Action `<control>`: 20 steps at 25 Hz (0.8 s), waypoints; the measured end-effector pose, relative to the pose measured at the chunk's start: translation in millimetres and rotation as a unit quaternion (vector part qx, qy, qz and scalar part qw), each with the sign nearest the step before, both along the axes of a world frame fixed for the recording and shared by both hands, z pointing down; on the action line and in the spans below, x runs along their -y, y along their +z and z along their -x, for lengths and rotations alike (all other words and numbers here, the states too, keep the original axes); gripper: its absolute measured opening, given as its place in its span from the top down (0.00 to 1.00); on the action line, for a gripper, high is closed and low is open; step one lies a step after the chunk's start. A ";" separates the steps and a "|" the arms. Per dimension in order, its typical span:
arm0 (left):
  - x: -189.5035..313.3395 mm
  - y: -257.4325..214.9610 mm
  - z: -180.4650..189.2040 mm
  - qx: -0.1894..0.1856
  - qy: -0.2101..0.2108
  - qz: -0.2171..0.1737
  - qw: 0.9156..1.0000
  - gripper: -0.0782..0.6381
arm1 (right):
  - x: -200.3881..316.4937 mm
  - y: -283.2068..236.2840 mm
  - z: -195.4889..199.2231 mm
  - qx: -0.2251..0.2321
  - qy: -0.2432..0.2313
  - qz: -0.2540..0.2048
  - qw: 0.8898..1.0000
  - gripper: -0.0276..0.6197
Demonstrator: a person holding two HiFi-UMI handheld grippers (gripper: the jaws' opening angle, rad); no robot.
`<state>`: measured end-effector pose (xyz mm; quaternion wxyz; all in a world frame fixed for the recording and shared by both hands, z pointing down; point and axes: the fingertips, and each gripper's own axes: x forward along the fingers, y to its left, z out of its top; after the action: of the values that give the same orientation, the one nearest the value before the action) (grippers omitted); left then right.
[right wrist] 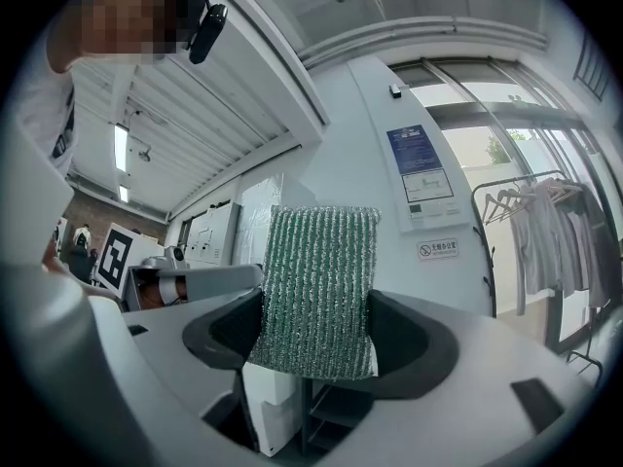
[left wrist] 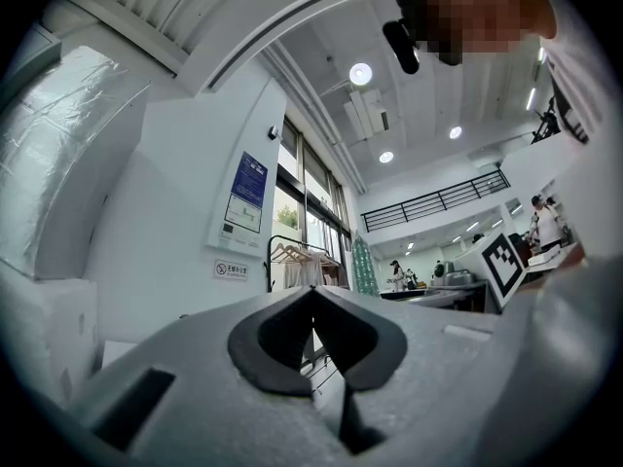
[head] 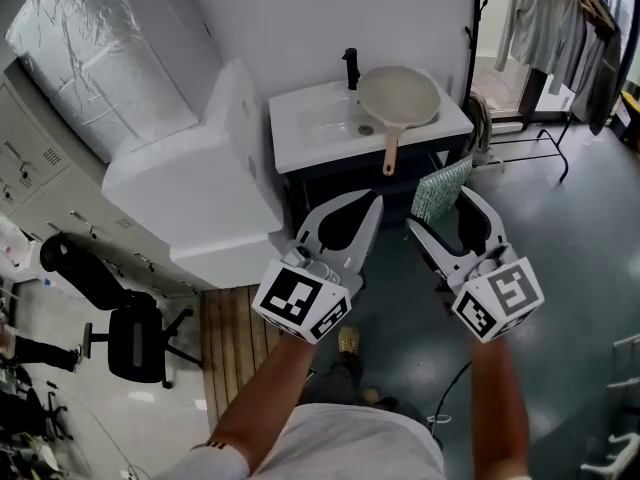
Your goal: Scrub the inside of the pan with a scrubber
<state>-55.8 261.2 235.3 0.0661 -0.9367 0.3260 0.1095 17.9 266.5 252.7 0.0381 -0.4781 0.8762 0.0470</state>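
Note:
A beige pan [head: 398,98] lies across the white sink counter [head: 300,136], its handle [head: 390,152] pointing toward me over the front edge. My right gripper [head: 440,200] is shut on a green scrubber [head: 441,188], which stands up between its jaws [right wrist: 316,292] in the right gripper view. My left gripper [head: 374,204] is shut with nothing in it; in the left gripper view [left wrist: 313,295] its jaw tips meet. Both grippers hang in front of the sink, below the counter's edge and apart from the pan.
A black tap [head: 351,68] stands behind the basin. A large white foam block [head: 195,183] leans left of the sink. A clothes rack [head: 560,18] with hanging garments stands at the right. An office chair [head: 125,333] is at the lower left.

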 end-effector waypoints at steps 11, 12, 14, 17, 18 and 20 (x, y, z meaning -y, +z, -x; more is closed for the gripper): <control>96.1 5.7 -6.7 0.000 0.008 0.008 1.000 0.87 | 87.4 8.1 -10.8 -0.003 0.018 0.013 1.000 0.43; 104.8 5.2 -7.7 0.000 0.010 0.008 1.000 0.87 | 95.6 7.6 -12.6 -0.003 0.021 0.014 1.000 0.43; 123.0 4.4 -8.4 -0.002 0.014 0.009 1.000 0.87 | 112.6 7.2 -15.5 -0.005 0.027 0.016 1.000 0.43; 148.9 3.5 -9.2 -0.004 0.019 0.008 1.000 0.87 | 137.1 6.8 -18.0 -0.008 0.034 0.016 0.999 0.43; 157.1 3.0 -9.5 -0.004 0.021 0.007 1.000 0.87 | 144.9 6.6 -18.1 -0.009 0.036 0.017 0.999 0.43; 174.0 1.5 -9.8 -0.004 0.025 0.005 1.000 0.87 | 161.1 5.6 -18.1 -0.013 0.040 0.018 0.999 0.43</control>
<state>-46.1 87.2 236.8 0.0571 -0.9443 0.3035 0.1135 35.9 105.4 258.3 0.0161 -0.5126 0.8576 0.0392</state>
